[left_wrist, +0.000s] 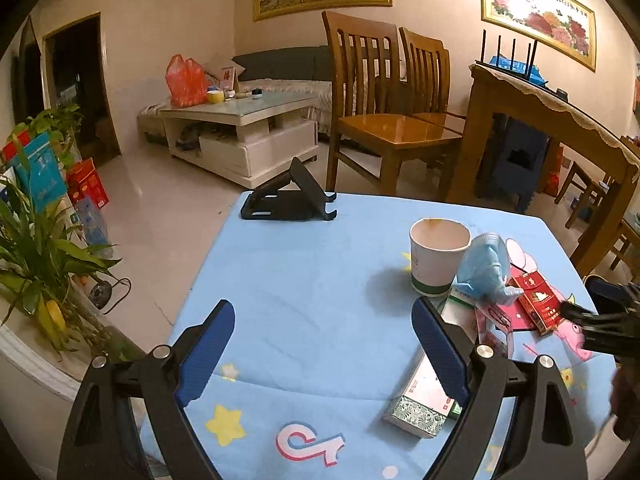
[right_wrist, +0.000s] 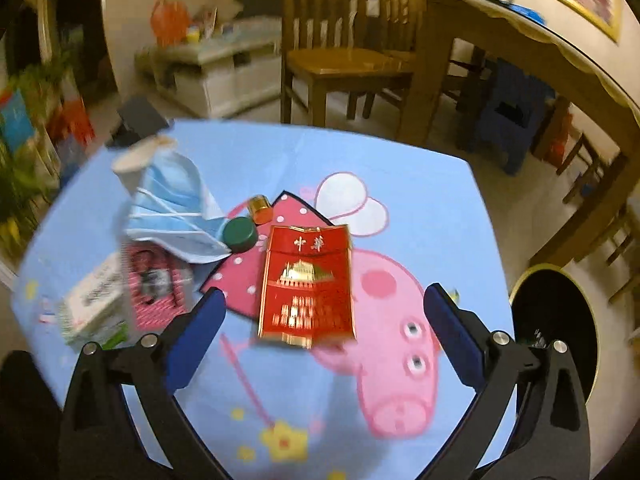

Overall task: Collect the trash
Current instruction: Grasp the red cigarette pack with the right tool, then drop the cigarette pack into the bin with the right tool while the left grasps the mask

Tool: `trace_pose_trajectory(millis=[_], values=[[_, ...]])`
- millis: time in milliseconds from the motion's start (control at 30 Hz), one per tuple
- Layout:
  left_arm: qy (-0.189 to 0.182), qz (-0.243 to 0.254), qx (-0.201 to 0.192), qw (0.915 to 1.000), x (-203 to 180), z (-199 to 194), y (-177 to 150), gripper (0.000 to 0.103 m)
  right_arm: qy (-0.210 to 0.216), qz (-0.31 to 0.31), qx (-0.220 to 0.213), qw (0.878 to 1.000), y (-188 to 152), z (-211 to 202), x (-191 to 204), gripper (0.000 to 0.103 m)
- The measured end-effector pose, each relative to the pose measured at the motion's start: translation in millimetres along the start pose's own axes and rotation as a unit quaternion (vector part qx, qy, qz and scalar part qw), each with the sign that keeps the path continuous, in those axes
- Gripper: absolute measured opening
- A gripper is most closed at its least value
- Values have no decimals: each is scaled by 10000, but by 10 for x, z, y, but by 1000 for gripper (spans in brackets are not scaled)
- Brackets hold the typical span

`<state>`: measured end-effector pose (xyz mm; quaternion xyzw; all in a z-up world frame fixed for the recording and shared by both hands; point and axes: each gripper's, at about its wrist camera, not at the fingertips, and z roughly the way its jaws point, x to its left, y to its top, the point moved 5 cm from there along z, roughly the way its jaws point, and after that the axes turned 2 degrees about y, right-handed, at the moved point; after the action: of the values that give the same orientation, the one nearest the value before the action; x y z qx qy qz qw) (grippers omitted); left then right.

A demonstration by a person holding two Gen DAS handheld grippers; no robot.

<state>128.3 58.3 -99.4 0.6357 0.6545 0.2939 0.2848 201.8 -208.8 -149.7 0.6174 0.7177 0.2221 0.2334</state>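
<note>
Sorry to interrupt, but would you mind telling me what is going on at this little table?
A person holds a gripper in each hand over a small table with a blue cartoon cloth, clearing trash. The right gripper has its jaws open around a red cigarette pack, not yet gripping it. The left gripper is open and empty beside a long green-and-white box. A paper cup, a blue face mask and a green cap lie untouched. A black bin stands beside the table.

Matt printed cloth covers the bench [left_wrist: 304,280], bearing a paper cup [left_wrist: 438,256], a soft pleated fabric mask [right_wrist: 176,208], a glossy red cardboard pack [right_wrist: 308,284] and a smooth plastic cap [right_wrist: 239,234]; lacquered wooden chairs [left_wrist: 384,120] gleam.
</note>
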Motion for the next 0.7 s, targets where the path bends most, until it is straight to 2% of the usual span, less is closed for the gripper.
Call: trace_pose_trajectory(millis=[100,200,267,300,367,467,600,700], values=[[-48,34,54,10000,20,74,-11,87,-78,-160,254,9995,45,274,55,97],[-145,72,81,9998,-1,132,-7,87,8,-15,547,9985,0,487,10,96],[-252,88,93,9996,-37,154,-5,87,361,220,784,9960,-65,601,-33,63],[-327,86,97,9994,-67,165,-4,87,548,345,839,9944,-108,627,-55,63],[-490,86,152,9986,-172,192,-1,87,660,271,773,9945,-153,583,-49,62],[-944,195,201,9951,-436,208,16,87,770,350,555,9949,-251,375,-126,62],[-1439,330,371,9883,-926,299,137,80,1139,981,-42,9886,-306,14,-430,62],[-1715,419,587,9825,-1281,409,189,79,1420,1455,-397,9783,-358,-139,-668,62]])
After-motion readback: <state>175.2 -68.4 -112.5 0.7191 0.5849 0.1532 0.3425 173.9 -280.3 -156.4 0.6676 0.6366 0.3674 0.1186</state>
